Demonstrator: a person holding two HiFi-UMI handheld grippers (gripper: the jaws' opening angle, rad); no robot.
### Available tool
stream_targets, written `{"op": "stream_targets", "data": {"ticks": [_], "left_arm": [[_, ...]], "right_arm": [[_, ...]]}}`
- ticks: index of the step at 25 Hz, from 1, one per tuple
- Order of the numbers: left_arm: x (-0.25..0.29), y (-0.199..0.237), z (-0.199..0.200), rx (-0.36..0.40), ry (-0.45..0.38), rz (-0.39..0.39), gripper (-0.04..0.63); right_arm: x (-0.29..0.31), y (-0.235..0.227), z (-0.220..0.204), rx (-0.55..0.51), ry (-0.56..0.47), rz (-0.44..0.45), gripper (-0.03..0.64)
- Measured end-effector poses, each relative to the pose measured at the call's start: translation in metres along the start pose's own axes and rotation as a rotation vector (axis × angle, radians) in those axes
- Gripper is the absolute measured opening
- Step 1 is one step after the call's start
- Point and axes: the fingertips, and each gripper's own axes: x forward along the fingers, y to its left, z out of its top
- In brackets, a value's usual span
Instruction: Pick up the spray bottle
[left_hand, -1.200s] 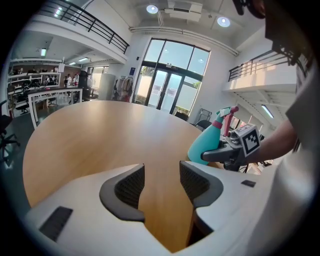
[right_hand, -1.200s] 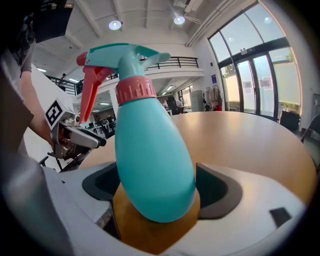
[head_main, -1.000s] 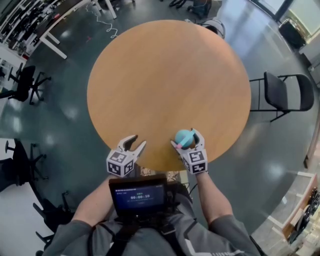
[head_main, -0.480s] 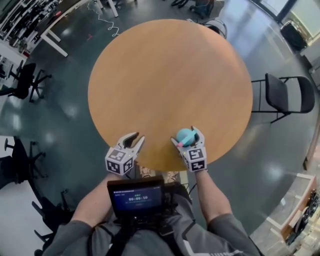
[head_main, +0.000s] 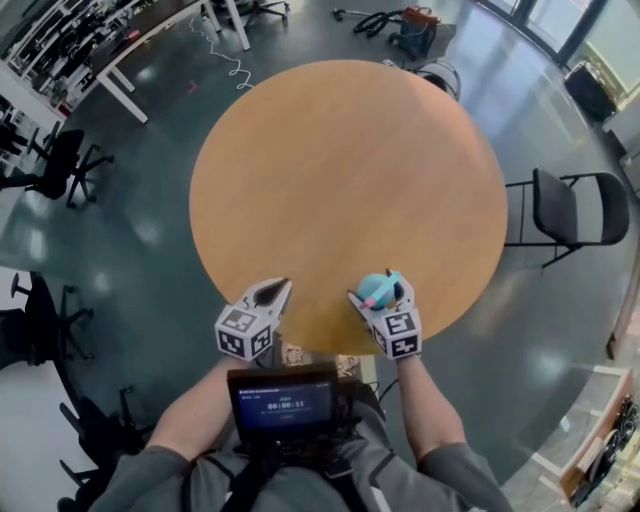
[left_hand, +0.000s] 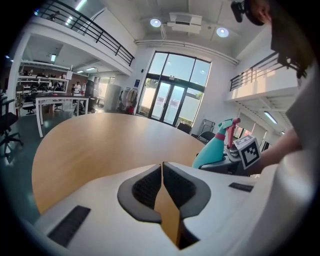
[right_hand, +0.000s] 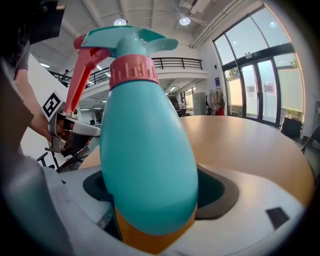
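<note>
Pads (right_hand: 222, 194) of the right gripper (head_main: 378, 290) are set part-way open and bear on either flank of the spray bottle (right_hand: 145, 160), low on its teal body. The grip reads as made. The bottle stands upright between the jaws with its pink trigger (right_hand: 82, 70) toward the left hand. Its base is hidden, so I cannot tell whether it rests on the table (head_main: 340, 160) or is already clear of it.

The left gripper (left_hand: 162, 170) has just been closing; its pads now meet with nothing between them. It sits idle at the table's 7 o'clock rim, near the bottle but apart from it. The bottle is close to the rim between 5 and 6 o'clock.

Assessment: the body is smooth, rounded plastic that narrows toward the pink collar (right_hand: 132, 72), so it is likely slippery and may slide downward in the jaws. The shell is opaque, so the fill and weight are unknown. Hold at the widest lower section with moderate pressure, as a hollow wall may flex.
</note>
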Motion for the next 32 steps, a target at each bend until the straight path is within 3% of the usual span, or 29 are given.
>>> {"op": "stream_targets", "data": {"ticks": [5, 10, 18, 23, 32], "left_arm": [[-0.006, -0.013, 0.023, -0.024, -0.078, -0.072, 0.005], [-0.015, -0.026, 0.046, 0.048, -0.117, -0.098, 0.005], [-0.033, -0.034, 0.078, 0.081, -0.180, -0.121, 0.005], [-0.048, -0.041, 0.103, 0.056, -0.216, -0.177, 0.005], [-0.077, -0.038, 0.144, 0.171, -0.290, -0.096, 0.003]], "right_arm": [[-0.012, 0.005, 0.027, -0.032, -0.003, 0.006, 0.454], [-0.031, 0.009, 0.067, -0.045, -0.032, 0.011, 0.453], [-0.061, 0.016, 0.111, -0.035, -0.059, 0.017, 0.453], [-0.084, 0.029, 0.137, -0.088, -0.081, 0.042, 0.453], [-0.117, 0.032, 0.184, -0.070, -0.121, 0.025, 0.453]]}}
